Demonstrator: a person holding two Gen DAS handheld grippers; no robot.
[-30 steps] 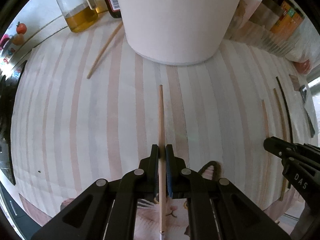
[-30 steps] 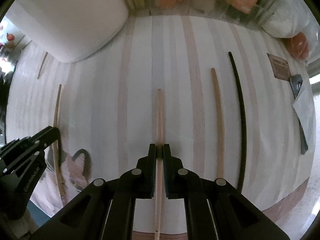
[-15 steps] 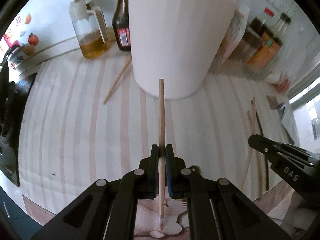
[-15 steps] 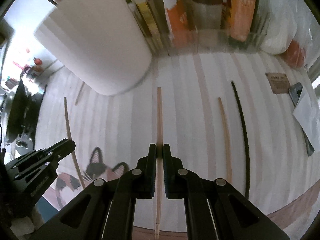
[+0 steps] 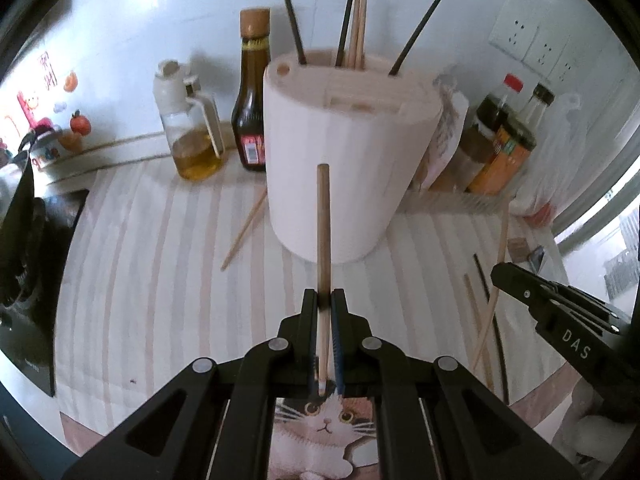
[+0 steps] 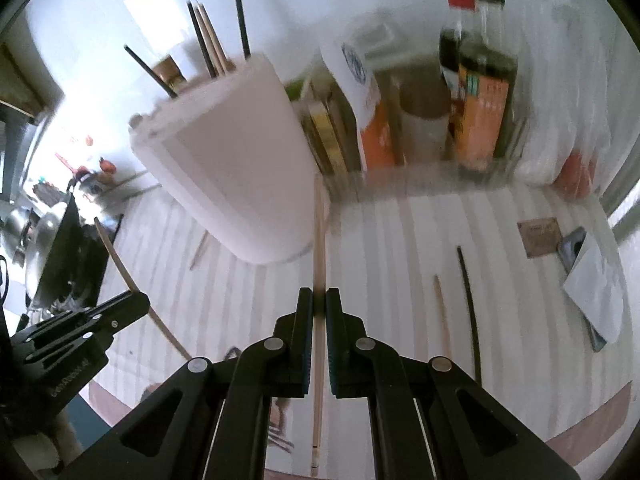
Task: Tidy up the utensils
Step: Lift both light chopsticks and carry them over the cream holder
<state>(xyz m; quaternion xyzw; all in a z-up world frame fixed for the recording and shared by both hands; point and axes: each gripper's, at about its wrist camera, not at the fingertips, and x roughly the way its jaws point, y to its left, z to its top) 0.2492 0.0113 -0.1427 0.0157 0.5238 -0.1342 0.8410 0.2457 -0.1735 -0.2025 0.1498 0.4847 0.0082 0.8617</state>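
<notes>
We hold one wooden chopstick in each claw, lifted clear of the striped mat (image 5: 132, 240). The left gripper (image 5: 325, 300) is clenched on the left chopstick (image 5: 323, 224), whose long axis runs straight ahead along the fingers, tip toward the white utensil holder (image 5: 340, 168). The right gripper (image 6: 315, 298) is likewise clenched on the right chopstick (image 6: 319, 240), also lying in line with its fingers. The holder stands directly ahead of the left claw but ahead and to the left of the right claw, so we judge the left hand better aligned. Its slotted top (image 5: 352, 88), already bearing several sticks, sits above both tips. Each chopstick must therefore be swung upright before insertion.
</notes>
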